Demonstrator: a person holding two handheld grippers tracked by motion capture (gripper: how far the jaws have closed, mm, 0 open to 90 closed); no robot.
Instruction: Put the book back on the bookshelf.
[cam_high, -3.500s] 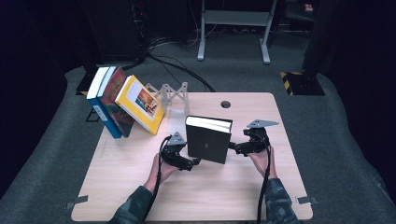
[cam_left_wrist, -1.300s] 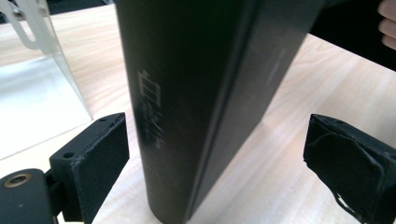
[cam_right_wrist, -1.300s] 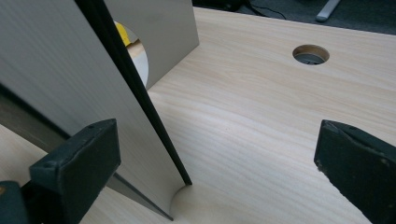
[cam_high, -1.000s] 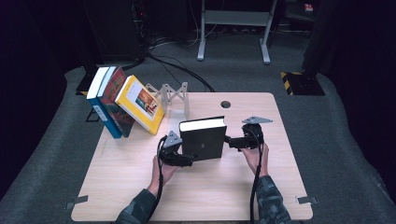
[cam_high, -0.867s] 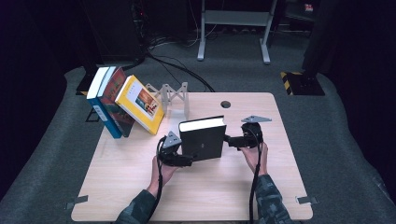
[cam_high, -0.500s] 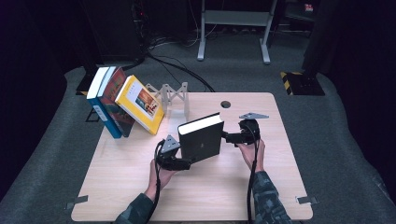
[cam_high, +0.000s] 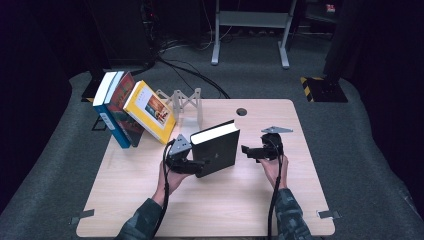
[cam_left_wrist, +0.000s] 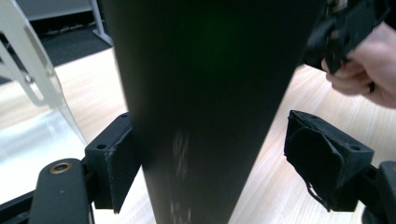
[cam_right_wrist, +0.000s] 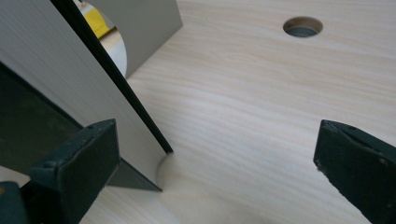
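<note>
**Black book turns as the right gripper lets go**

Now that the right gripper (cam_high: 248, 150) has backed off with fingers open, the black book (cam_high: 218, 148) stands on the tabletop (cam_high: 150, 190), angled toward the leaning books (cam_high: 134, 114). The left gripper (cam_high: 200, 163) alone steadies it; whether its wide-set fingers actually clamp is unclear.

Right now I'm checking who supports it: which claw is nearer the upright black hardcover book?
Left. The left claw straddles the black hardcover book; the right claw sits open beside it, apart.
</note>
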